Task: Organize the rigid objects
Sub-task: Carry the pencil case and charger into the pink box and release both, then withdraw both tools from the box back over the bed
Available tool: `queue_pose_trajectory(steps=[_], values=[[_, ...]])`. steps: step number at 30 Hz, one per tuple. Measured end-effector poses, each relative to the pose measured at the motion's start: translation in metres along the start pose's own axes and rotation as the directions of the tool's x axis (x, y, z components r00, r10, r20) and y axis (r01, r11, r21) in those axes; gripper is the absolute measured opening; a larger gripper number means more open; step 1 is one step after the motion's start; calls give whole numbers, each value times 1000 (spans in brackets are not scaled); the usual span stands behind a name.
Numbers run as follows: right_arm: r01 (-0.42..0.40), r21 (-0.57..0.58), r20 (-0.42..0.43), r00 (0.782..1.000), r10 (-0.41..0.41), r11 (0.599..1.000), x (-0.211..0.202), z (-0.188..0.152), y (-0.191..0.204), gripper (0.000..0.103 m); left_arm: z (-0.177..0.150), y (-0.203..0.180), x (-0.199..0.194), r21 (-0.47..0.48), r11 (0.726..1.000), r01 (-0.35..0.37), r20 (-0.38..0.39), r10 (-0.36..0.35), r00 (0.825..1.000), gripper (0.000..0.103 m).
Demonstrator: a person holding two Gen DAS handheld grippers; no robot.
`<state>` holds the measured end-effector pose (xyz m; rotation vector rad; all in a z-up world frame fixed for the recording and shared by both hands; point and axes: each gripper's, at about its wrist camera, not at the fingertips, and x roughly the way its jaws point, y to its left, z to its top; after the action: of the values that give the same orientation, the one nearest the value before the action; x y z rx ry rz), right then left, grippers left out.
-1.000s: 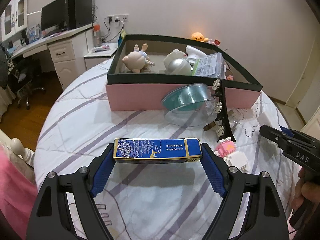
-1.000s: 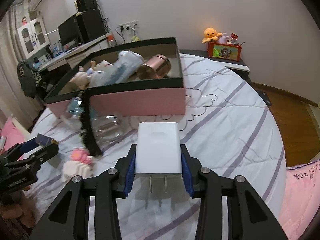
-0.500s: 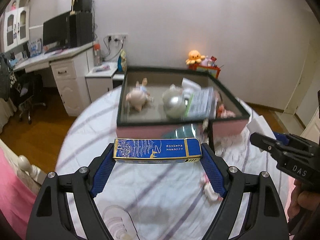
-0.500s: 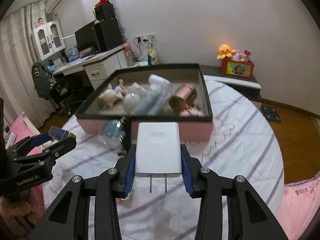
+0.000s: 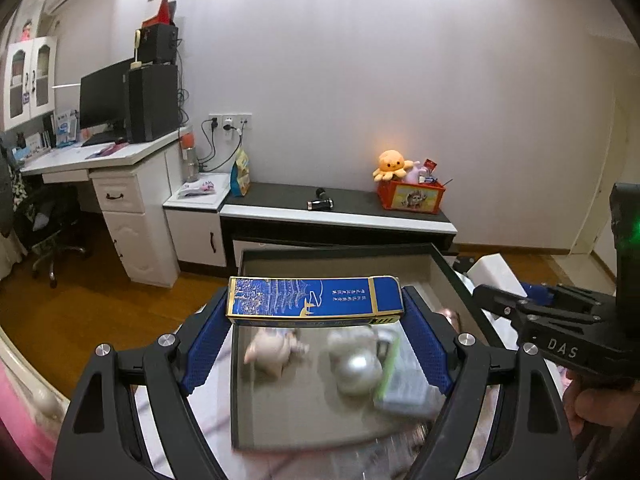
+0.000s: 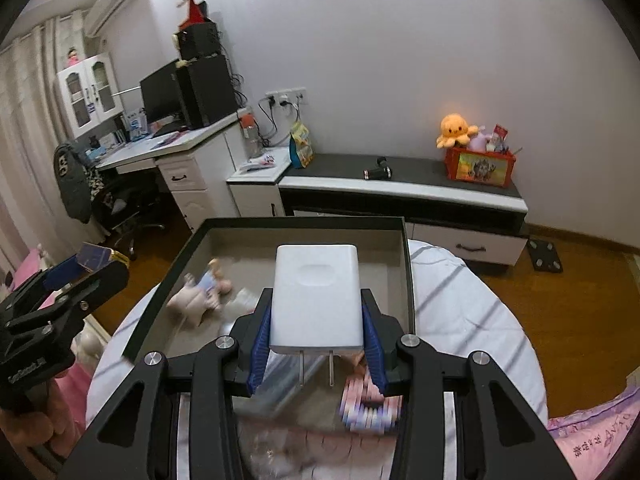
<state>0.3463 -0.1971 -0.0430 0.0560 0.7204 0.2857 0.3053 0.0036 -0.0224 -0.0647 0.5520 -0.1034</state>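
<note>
The left gripper (image 5: pixel 315 334) is clamped across the ends of a flat blue box (image 5: pixel 314 297), held level between its blue pads. The right gripper (image 6: pixel 316 338) is closed on a white charger (image 6: pixel 315 298), prongs pointing back toward the handle. Both loads hang in the air over the open storage box (image 5: pixel 448 266), which lies ahead of and below each claw.

The step in hand looks like the drop-off — both items carried over the box and ready to go in. To do it well, I would lower each claw until its item is close to the box floor before opening, rather than letting go from height, since both are hard and would bounce or knock what is already there.

Below the left claw sit a pink doll figure (image 5: pixel 270 354) and a silvery round object (image 5: pixel 356 364), both blurred; bare floor shows ahead of them, toward the far wall of the box, so the blue box is best set there, long side along that wall. Under the right claw the same doll (image 6: pixel 198 294) lies to the left, and the far right corner looks free — a good place for the charger.

The two claws are near each other, so placing one item at a time would avoid a clash.
</note>
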Motion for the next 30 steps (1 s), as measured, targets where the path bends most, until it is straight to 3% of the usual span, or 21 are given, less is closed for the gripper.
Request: queue_pose_trajectory(steps=[7, 19, 20, 23, 25, 30], values=[[10, 28, -43, 999, -9, 1000, 44, 14, -14, 41, 14, 0, 55, -7, 1000, -7, -28, 7, 1000, 84], [9, 35, -80, 997, -6, 999, 74, 10, -16, 42, 11, -6, 87, 15, 999, -29, -81, 30, 996, 85], [8, 33, -73, 997, -5, 999, 73, 9, -16, 45, 11, -6, 87, 16, 999, -33, -81, 34, 996, 87], [0, 30, -46, 999, 1, 1000, 67, 11, -14, 85, 11, -3, 80, 16, 998, -57, -67, 58, 996, 102], [-1, 30, -28, 1000, 2, 1000, 60, 12, -12, 87, 12, -1, 75, 19, 998, -65, -55, 66, 996, 103], [22, 69, -5, 1000, -22, 997, 45, 11, -15, 103, 10, 0, 56, 20, 998, -52, -39, 53, 998, 103]])
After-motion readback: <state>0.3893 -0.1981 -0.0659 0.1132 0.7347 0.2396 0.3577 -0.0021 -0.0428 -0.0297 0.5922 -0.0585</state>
